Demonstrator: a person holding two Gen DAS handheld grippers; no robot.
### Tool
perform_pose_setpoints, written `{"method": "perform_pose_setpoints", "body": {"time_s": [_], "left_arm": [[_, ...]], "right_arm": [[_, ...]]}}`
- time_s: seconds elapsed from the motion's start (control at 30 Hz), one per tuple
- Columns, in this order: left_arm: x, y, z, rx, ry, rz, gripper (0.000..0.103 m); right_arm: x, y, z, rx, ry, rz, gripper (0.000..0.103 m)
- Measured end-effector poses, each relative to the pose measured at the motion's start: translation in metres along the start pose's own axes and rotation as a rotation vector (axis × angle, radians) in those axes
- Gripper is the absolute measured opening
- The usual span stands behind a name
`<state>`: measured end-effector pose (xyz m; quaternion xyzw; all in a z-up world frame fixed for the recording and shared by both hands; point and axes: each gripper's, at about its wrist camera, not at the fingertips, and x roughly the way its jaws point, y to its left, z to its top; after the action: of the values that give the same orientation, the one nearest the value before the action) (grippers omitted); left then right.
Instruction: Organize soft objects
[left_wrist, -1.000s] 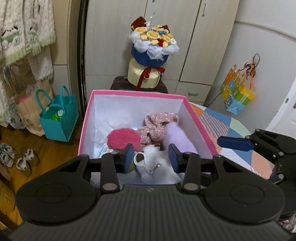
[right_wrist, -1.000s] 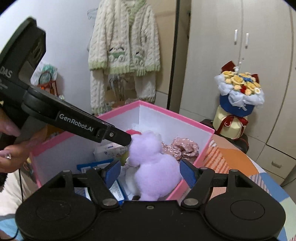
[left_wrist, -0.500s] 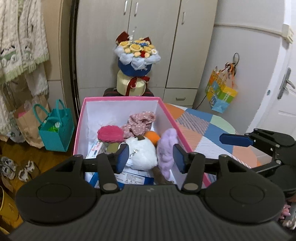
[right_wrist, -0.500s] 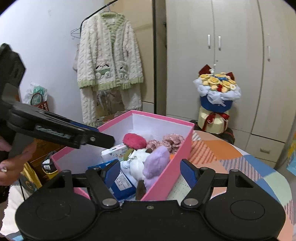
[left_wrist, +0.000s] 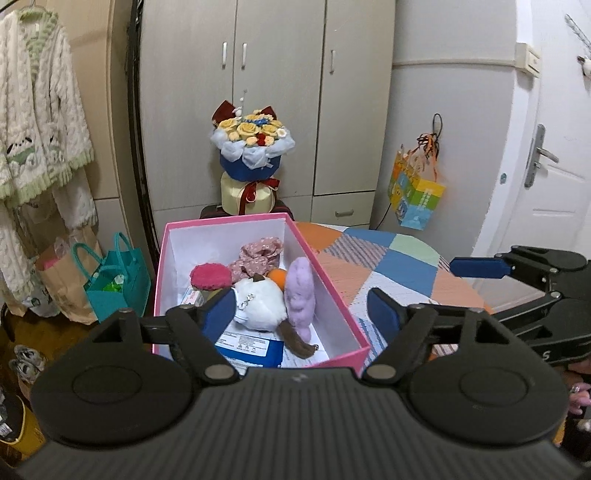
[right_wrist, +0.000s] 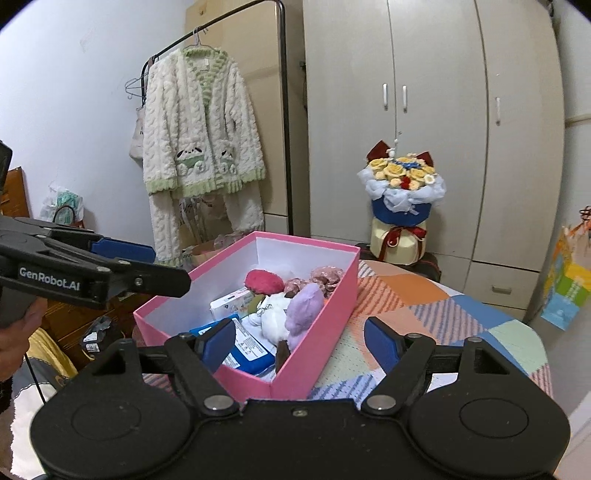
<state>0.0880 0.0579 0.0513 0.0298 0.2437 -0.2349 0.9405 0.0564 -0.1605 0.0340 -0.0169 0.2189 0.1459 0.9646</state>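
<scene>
A pink box (left_wrist: 325, 273) (right_wrist: 325, 328) stands on the quilted table. Inside it lie a purple plush (left_wrist: 301, 295) (right_wrist: 304, 308), a white plush (left_wrist: 260, 308) (right_wrist: 275, 319), a magenta fuzzy pad (left_wrist: 210, 276) (right_wrist: 264, 281), a floral pink fabric piece (left_wrist: 258, 254) (right_wrist: 327, 275), an orange ball (left_wrist: 277, 277) and blue-and-white packets (left_wrist: 251, 345) (right_wrist: 245, 347). My left gripper (left_wrist: 301, 314) is open and empty, above and in front of the box's near end. My right gripper (right_wrist: 301, 345) is open and empty, back from the box's near corner.
The patchwork tablecloth (left_wrist: 391, 266) (right_wrist: 443, 317) lies right of the box. A flower bouquet (left_wrist: 253, 147) (right_wrist: 400, 192) stands behind against the wardrobe. A teal bag (left_wrist: 114, 284) sits on the floor at left. A knitted cardigan (right_wrist: 199, 133) hangs on a rack.
Both grippers have pulled back and up from the box. The left gripper has opened wider. The purple plush now lies in the box against its right wall.
</scene>
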Motion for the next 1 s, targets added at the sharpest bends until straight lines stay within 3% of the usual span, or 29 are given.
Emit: {"method": "perform_pose_setpoints", "body": {"time_s": [0.13,0.23,0.33,0.47,0.83,1.0], "left_arm": [[-0.010,-0.004,-0.002,-0.019,-0.019,-0.040,0.103],[-0.013,-0.003,-0.004,-0.079,-0.013,-0.063,0.103],[-0.007,-0.011,-0.006,-0.073,0.033,-0.007,0.103],[0.006,-0.021,-0.004,-0.076,0.158,0.106,0.103],[-0.006,-0.045,-0.016,-0.010,0.081,0.150,0.103],[-0.005,-0.052,-0.022,0.000,0.042,0.161,0.103]], "right_arm": [[-0.018,-0.002,-0.003,0.020,-0.019,-0.036,0.090],[-0.028,-0.008,-0.008,0.055,-0.029,-0.084,0.098],[-0.037,-0.015,-0.013,0.094,-0.014,-0.146,0.102],[-0.051,-0.021,-0.018,0.165,0.018,-0.271,0.103],[-0.099,-0.016,-0.026,0.180,-0.009,-0.380,0.103],[-0.103,-0.015,-0.029,0.193,-0.007,-0.385,0.103]]}}
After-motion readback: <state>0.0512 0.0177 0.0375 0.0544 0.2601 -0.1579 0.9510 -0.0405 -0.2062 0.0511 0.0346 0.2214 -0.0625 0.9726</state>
